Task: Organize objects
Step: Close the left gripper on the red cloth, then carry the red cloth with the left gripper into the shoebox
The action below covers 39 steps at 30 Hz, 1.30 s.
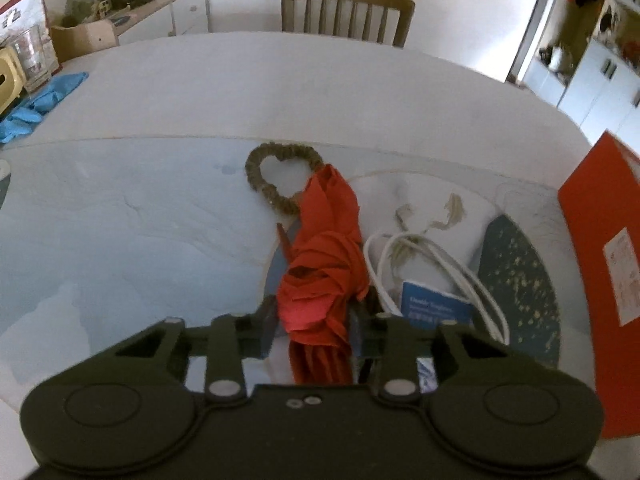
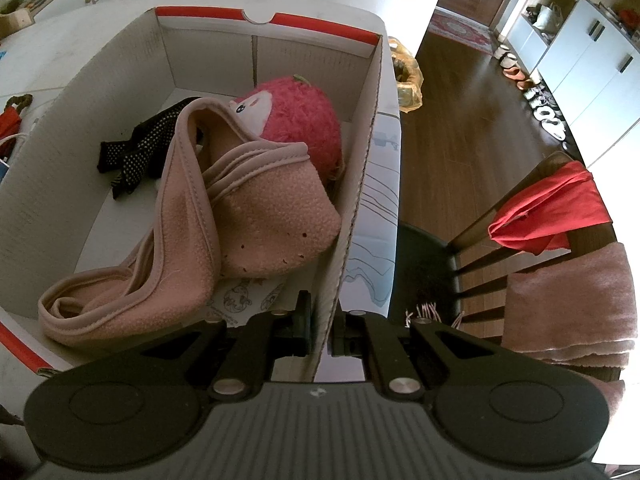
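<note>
A crumpled red cloth (image 1: 324, 272) lies on the table, tied to a heart-shaped twine ring (image 1: 256, 176). My left gripper (image 1: 314, 324) is shut on the cloth's near end, which fills the gap between its fingers. In the right wrist view, an open cardboard box (image 2: 360, 152) with a red rim holds a pink fleece cloth (image 2: 260, 216), a pink plush toy (image 2: 304, 120) and black dotted socks (image 2: 136, 148). My right gripper (image 2: 320, 328) is shut on the box's right wall at its near corner.
Right of the red cloth lie a white cable (image 1: 440, 264), a blue card (image 1: 436, 308) and a dark speckled mat (image 1: 516, 272). The box's orange side (image 1: 600, 240) stands at the right. Blue gloves (image 1: 40, 100) lie far left. A chair (image 2: 552, 208) draped with cloths stands right of the table.
</note>
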{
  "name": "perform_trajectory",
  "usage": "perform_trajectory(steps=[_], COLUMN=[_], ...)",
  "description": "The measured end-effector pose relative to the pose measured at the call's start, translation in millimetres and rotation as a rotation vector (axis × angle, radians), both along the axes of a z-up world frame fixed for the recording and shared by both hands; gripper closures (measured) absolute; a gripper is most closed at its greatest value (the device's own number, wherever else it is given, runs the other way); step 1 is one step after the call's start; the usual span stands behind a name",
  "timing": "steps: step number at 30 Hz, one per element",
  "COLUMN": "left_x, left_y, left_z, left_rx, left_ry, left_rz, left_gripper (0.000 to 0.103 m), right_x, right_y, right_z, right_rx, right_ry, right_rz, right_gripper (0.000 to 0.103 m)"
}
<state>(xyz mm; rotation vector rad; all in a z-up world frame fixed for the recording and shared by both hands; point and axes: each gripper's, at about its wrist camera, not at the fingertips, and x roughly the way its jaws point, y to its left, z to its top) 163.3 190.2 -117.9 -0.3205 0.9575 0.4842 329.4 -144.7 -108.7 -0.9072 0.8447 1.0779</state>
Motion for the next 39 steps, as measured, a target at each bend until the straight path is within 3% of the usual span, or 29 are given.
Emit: perform_trajectory(steps=[8, 10, 19, 30, 39], left_x=[-16.0, -18.8, -13.0, 23.4, 59.3], left_y=[-4.4, -8.3, -49.4, -126.6, -192.8], left_z=[25.4, 34.8, 82.6, 124.2, 115.3], left_rx=[0.010, 0.018, 0.042, -0.028, -0.094], left_ry=[-0.079, -0.080, -0.098, -0.179, -0.186], left_rz=[0.063, 0.070, 0.028, -0.161, -0.307], left_gripper=[0.078, 0.078, 0.078, 0.078, 0.078], right_x=[1.4, 0.9, -1.2, -1.7, -2.6], right_y=[-1.4, -1.5, -2.0, -2.1, -1.3], right_z=[0.6, 0.1, -1.1, -0.6, -1.1], right_rx=[0.003, 0.003, 0.006, 0.010, 0.011], right_ry=[0.000, -0.007, -0.007, -0.002, -0.001], right_rz=[0.006, 0.069, 0.081, 0.092, 0.102], right_gripper=[0.096, 0.096, 0.096, 0.096, 0.096])
